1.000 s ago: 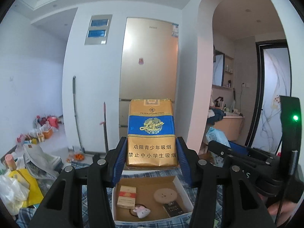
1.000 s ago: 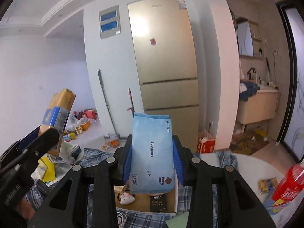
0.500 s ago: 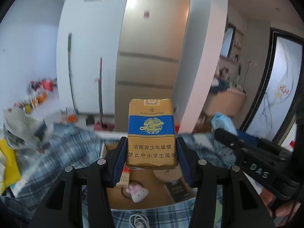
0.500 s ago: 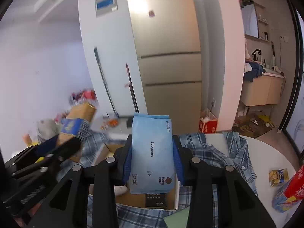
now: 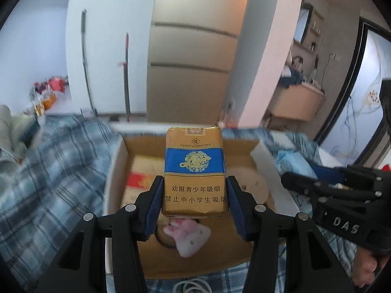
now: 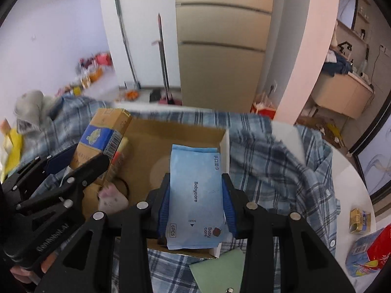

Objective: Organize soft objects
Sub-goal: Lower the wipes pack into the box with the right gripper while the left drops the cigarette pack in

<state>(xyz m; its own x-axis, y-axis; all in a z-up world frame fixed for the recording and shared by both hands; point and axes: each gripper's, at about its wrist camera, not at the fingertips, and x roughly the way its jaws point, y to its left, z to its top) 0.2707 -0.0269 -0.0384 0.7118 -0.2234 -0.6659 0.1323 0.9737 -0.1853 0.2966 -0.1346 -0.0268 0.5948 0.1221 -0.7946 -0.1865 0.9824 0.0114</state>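
My left tongs [image 5: 195, 204] are clamped on the gold-and-blue cigarette pack [image 5: 194, 171], upright between the pads; my right tongs [image 6: 196, 204] pinch the pale blue wipes pack [image 6: 195, 195] by its sides. Both packs hang over the open cardboard box [image 6: 171, 131] that sits on the plaid cloth [image 6: 268, 151].

What worries me most is the two tongs meeting. In the right wrist view the left tongs reach in from the left, just beside my wipes pack, and in the left wrist view the right tongs [image 5: 317, 185] sit close on the right — one careless swing and the frames knock, or one pack gets pushed askew. The wipes pack is soft, so a squeeze this tight could crumple it, and it may cling to a pad when I let go. The cigarette pack is held only by its lower half; tipping it could lever it out early.

The box floor is already busy: a red-and-white pack [image 5: 141, 178] on the left, a round tan disc [image 5: 251, 185] to the right, a pink plush bit [image 5: 188, 232] near the front. If I release onto the plush, my pack could land tilted. The freest floor I judge to be along the back wall and the middle. The white right wall [image 6: 224, 151] stands right beside the wipes pack — it could catch there. Outside the box the cloth lies loose and wrinkled, with bare white tabletop [image 6: 347, 171] further right.
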